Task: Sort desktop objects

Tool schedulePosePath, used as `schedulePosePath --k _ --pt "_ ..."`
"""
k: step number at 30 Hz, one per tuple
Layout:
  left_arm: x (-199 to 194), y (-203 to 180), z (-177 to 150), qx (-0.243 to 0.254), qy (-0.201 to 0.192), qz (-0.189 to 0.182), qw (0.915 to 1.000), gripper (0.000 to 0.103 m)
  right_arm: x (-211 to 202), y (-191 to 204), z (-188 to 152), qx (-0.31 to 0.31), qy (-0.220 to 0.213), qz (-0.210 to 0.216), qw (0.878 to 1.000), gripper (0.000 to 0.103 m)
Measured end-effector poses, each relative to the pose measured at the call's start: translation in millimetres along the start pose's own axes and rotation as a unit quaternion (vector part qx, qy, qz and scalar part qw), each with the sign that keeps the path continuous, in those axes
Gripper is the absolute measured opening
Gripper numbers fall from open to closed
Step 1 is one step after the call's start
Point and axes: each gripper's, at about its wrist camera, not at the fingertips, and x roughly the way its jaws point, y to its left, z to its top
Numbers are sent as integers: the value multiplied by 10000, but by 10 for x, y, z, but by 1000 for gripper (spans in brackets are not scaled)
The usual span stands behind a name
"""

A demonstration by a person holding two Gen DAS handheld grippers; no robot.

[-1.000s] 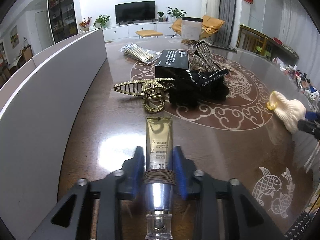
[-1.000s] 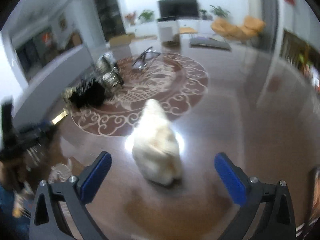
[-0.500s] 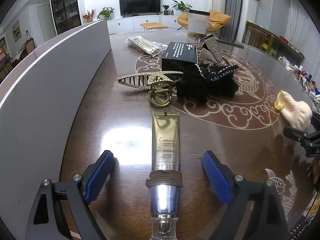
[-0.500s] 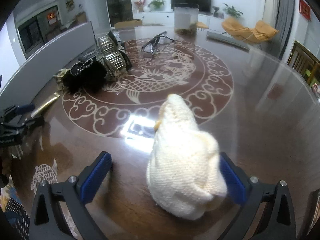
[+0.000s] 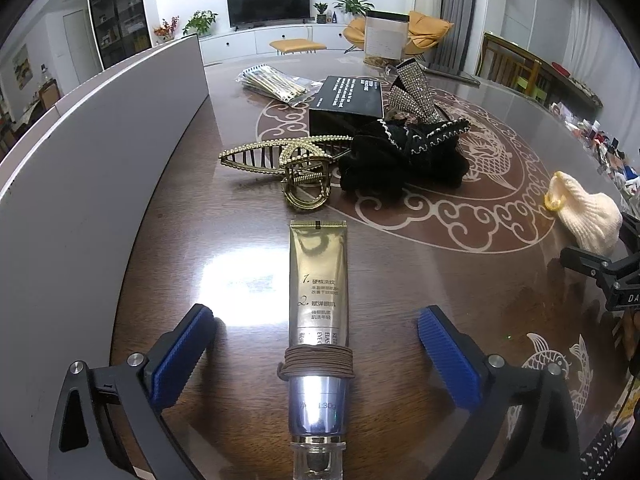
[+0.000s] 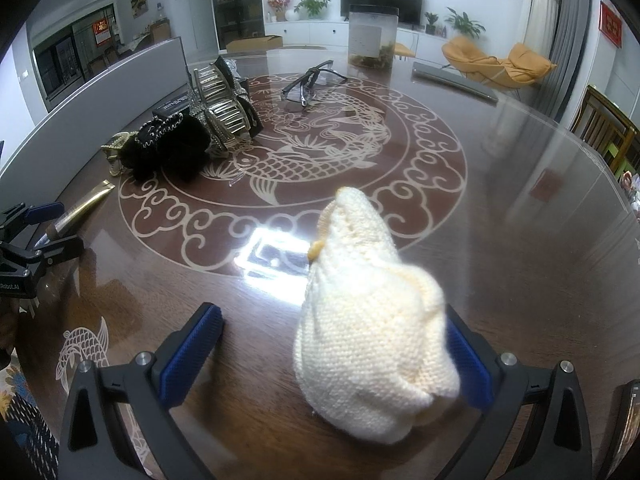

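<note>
A gold and silver cream tube (image 5: 319, 312) with a brown hair tie around it lies flat on the dark table, between the wide-open fingers of my left gripper (image 5: 318, 354), untouched. A cream knitted pouch (image 6: 370, 320) lies between the open fingers of my right gripper (image 6: 326, 356), against the right finger; it also shows in the left wrist view (image 5: 584, 216). Beyond the tube lie a gold hair claw (image 5: 288, 160), a black scrunchie (image 5: 400, 160), a rhinestone clip (image 5: 412, 92) and a black box (image 5: 348, 100).
A grey-white panel (image 5: 92, 160) runs along the table's left side. A bag of sticks (image 5: 276, 82), glasses (image 6: 312, 84) and a clear jar (image 6: 372, 36) stand farther back. The table edge (image 6: 608, 184) curves on the right.
My left gripper opened and let go of the cream tube, which now lies on the table. My right gripper moved forward around the knitted pouch.
</note>
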Motion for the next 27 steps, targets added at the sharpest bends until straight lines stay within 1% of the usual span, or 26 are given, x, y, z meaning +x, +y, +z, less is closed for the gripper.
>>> schedulePosePath --k 27 --pt "0 2 -1 3 -1 -3 10000 103 -11 10 -12 13 -4 -7 10000 103"
